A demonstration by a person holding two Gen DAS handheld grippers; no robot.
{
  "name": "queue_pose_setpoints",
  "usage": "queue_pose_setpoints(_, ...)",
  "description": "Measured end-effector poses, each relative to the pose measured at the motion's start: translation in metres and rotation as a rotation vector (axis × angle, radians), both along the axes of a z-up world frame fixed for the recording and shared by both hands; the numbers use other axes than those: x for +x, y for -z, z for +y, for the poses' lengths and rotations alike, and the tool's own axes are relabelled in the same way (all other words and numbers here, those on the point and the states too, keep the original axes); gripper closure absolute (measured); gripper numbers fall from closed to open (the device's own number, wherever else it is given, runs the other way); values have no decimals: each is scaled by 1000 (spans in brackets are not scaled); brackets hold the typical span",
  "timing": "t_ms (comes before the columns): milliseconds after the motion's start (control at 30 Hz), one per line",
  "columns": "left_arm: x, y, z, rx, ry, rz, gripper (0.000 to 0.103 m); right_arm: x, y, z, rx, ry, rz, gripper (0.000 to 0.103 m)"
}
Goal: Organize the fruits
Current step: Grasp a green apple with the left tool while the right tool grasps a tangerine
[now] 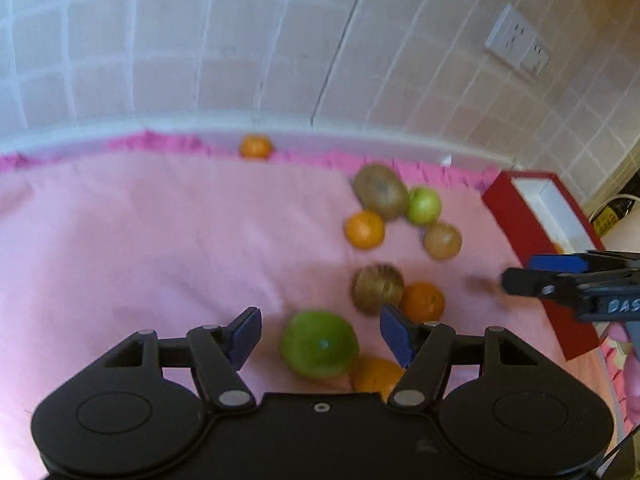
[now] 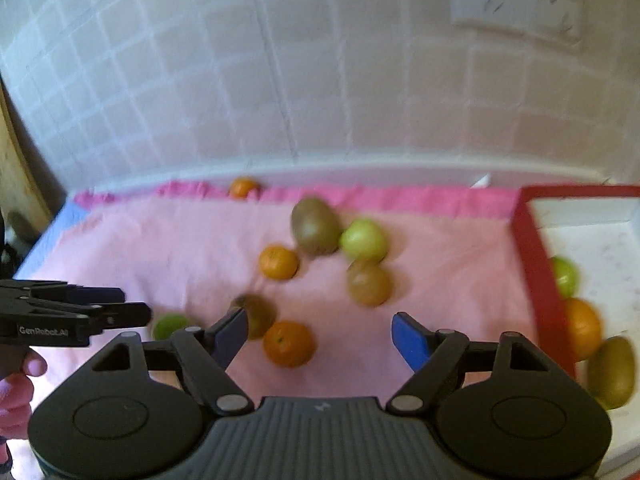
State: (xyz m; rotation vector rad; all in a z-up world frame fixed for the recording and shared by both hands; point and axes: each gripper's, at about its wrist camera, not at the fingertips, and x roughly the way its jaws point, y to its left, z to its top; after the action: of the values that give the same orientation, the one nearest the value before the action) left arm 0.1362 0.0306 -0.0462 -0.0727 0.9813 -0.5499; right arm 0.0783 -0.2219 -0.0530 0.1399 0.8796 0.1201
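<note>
1. The fruits lie loose on a pink cloth (image 1: 160, 240): oranges, kiwis and green apples, some of them touching each other. One small orange (image 1: 255, 146) sits alone at the far edge, near the tiled wall (image 1: 240, 40).
2. A red box (image 2: 532, 264) with a white inside stands at the right side. It already holds a green apple, an orange and a kiwi.
3. The left claw (image 1: 320, 338) is open and holds nothing. A big green apple (image 1: 319, 344) lies on the cloth between its blue pads, but the pads do not press on it.
4. The right claw (image 2: 326, 338) is also open and empty. An orange (image 2: 289, 343) lies between its pads, nearer to the left one, and a kiwi (image 2: 256, 314) is just beside that pad.
5. I judge the apple to be firm, smooth and a little slippery, so the pads should close across its widest part.
6. The orange probably has a softer skin and can roll away; a grip at the middle looks safest.
7. The kiwis seem soft and easy to bruise, so a gentle squeeze on the short sides is better.
</note>
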Motion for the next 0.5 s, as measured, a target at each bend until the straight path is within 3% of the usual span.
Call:
queue_pose_setpoints(367,8,41,-13,13,11,88,26,29,48,24,-13,-57,104,29)
queue_pose_setpoints(500,9,44,-15,20,3,88,36,38,58,23,-3,-54,123,32)
